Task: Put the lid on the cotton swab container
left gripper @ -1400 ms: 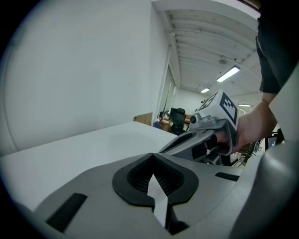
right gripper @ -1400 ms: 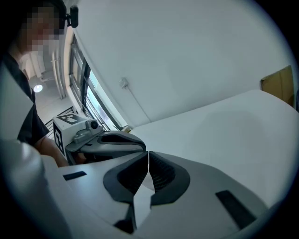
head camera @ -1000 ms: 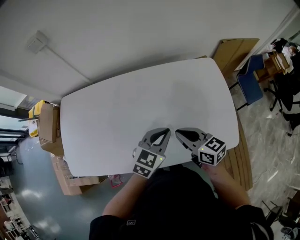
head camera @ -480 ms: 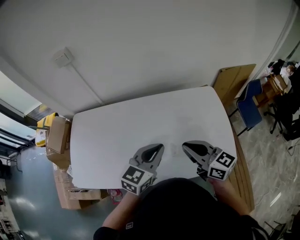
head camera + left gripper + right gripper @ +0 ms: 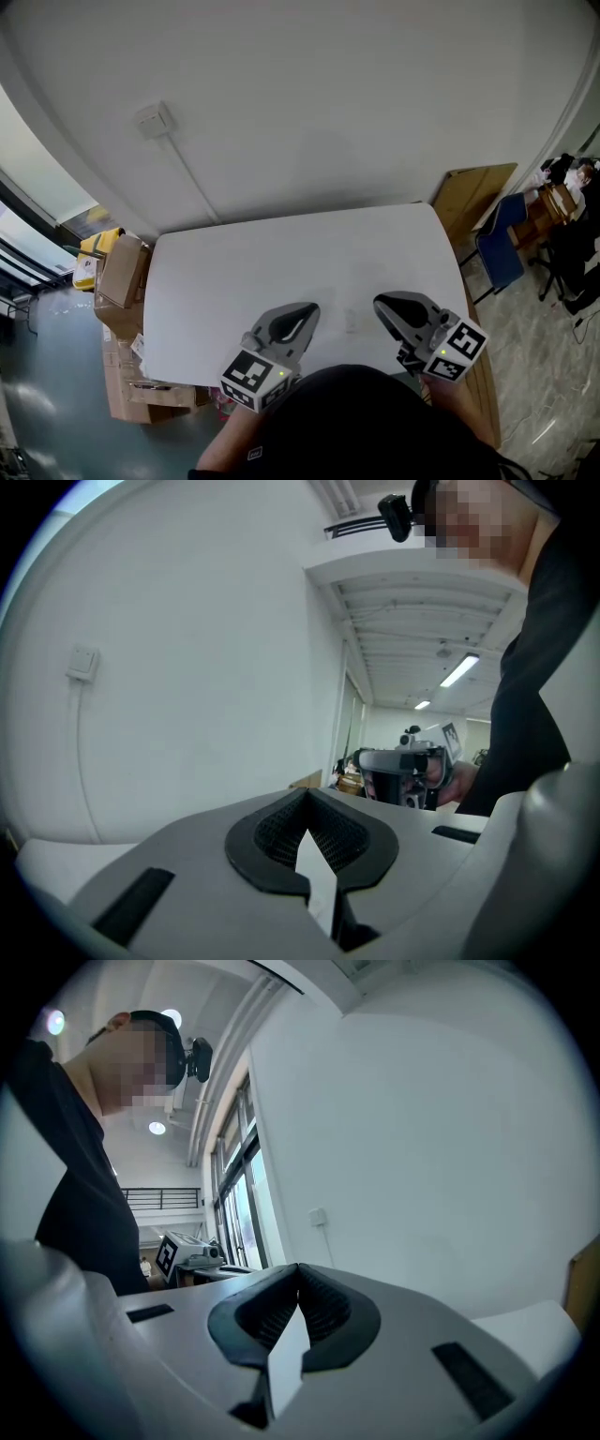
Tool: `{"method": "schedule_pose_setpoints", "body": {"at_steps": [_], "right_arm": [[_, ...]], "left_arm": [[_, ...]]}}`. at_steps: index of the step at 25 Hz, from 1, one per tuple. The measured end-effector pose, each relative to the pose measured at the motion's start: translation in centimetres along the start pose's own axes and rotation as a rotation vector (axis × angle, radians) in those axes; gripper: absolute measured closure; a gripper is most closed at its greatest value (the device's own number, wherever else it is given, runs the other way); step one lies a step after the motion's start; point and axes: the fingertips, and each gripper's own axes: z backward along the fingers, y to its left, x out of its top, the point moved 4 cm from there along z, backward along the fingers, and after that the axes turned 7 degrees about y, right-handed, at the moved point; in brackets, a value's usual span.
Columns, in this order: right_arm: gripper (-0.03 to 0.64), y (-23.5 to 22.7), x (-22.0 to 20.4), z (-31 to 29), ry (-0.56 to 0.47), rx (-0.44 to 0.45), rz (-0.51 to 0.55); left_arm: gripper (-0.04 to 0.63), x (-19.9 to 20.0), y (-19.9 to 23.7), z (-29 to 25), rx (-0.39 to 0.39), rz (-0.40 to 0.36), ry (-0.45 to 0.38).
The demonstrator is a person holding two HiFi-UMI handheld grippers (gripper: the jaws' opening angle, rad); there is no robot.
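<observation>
No cotton swab container or lid can be made out in any view; only a faint pale smudge [image 5: 350, 320] shows on the white table [image 5: 281, 262] between the grippers. My left gripper [image 5: 313, 307] is held over the table's near edge, jaws shut with nothing in them. My right gripper [image 5: 379, 302] hovers to its right, also shut and empty. In the left gripper view the left gripper [image 5: 305, 795] has its tips meeting, with the right gripper [image 5: 403, 761] beyond. In the right gripper view the right gripper [image 5: 297, 1267] is likewise closed.
Cardboard boxes [image 5: 117, 272] are stacked at the table's left end. A wooden board [image 5: 469, 192] and a blue chair [image 5: 497, 248] stand off the right end. A wall socket [image 5: 155, 119] with a cable sits on the white wall behind.
The head view has tilted up, showing more wall. Both grippers have spread apart and sit lower in the view, nearer the table's front edge. Both stayed shut.
</observation>
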Motion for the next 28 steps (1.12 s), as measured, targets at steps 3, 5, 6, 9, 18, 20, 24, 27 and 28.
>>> {"method": "schedule_pose_setpoints", "body": {"at_steps": [3, 5, 6, 9, 18, 20, 24, 27, 28], "right_arm": [[0.601, -0.2, 0.8, 0.4, -0.012, -0.01, 0.013], [0.601, -0.1, 1.2, 0.6, -0.021, -0.012, 0.019], [0.601, 0.0, 1.3, 0.7, -0.025, -0.012, 0.023], [0.601, 0.3, 1.7, 0.9, -0.03, -0.013, 0.04], [0.601, 1.6, 3.0, 1.0, -0.047, -0.005, 0.095], [0.601, 1.7, 3.2, 0.8, -0.05, 0.0, 0.104], [0.601, 1.8, 3.2, 0.7, -0.056, 0.004, 0.109], [0.601, 1.6, 3.1, 1.2, -0.053, -0.002, 0.106], [0.601, 1.5, 3.1, 1.2, -0.052, -0.004, 0.106]], "left_arm": [[0.585, 1.5, -0.2, 1.2, 0.009, -0.017, -0.04], [0.585, 2.2, -0.2, 1.8, 0.021, -0.026, -0.055], [0.584, 2.3, -0.1, 1.9, 0.03, -0.034, -0.054], [0.584, 2.8, 0.3, 2.3, 0.057, -0.037, -0.073], [0.584, 2.7, 1.7, 2.7, 0.094, -0.03, -0.081], [0.584, 2.6, 1.8, 2.6, 0.095, -0.032, -0.072], [0.584, 2.3, 1.5, 2.4, 0.087, -0.036, -0.067], [0.586, 2.3, 1.0, 2.1, 0.08, -0.044, -0.063], [0.584, 2.4, 1.0, 2.0, 0.081, -0.047, -0.06]]}}
